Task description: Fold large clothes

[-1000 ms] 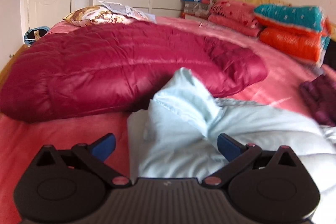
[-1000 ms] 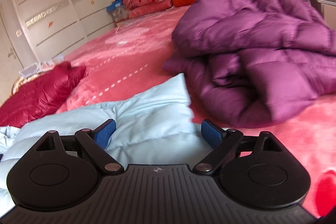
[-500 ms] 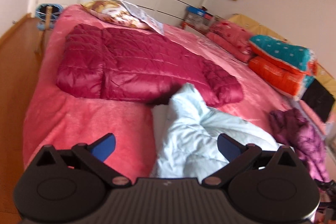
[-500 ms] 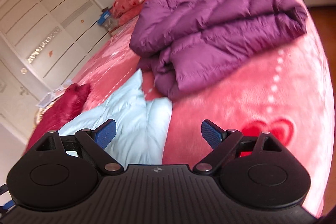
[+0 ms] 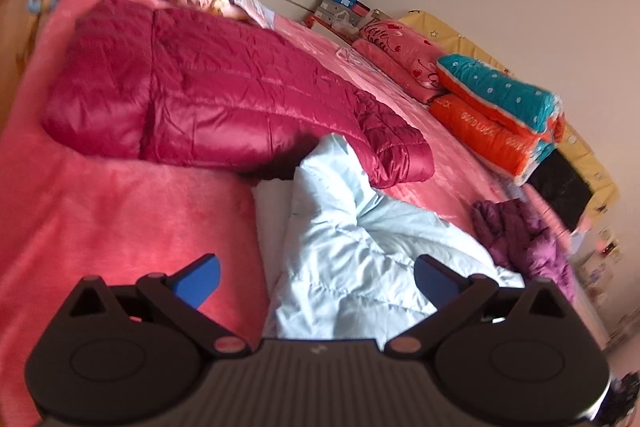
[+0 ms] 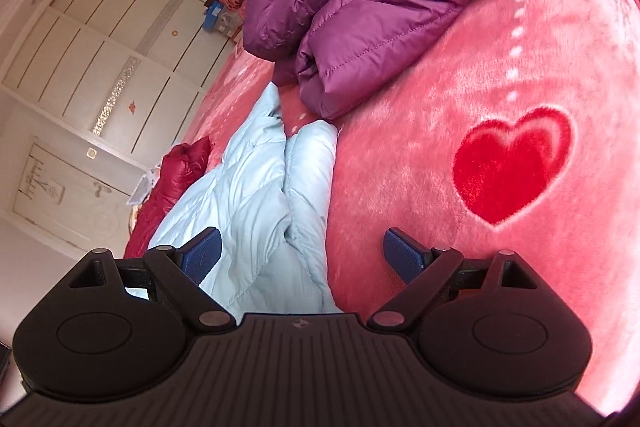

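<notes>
Both the left gripper point(image 5: 316, 277) and right gripper point(image 6: 302, 251), fingers spread wide and empty, have lifted away from the crumpled pale-blue padded jacket point(image 5: 360, 251), which now lies below and between their fingertips, released but not neatly folded.
</notes>
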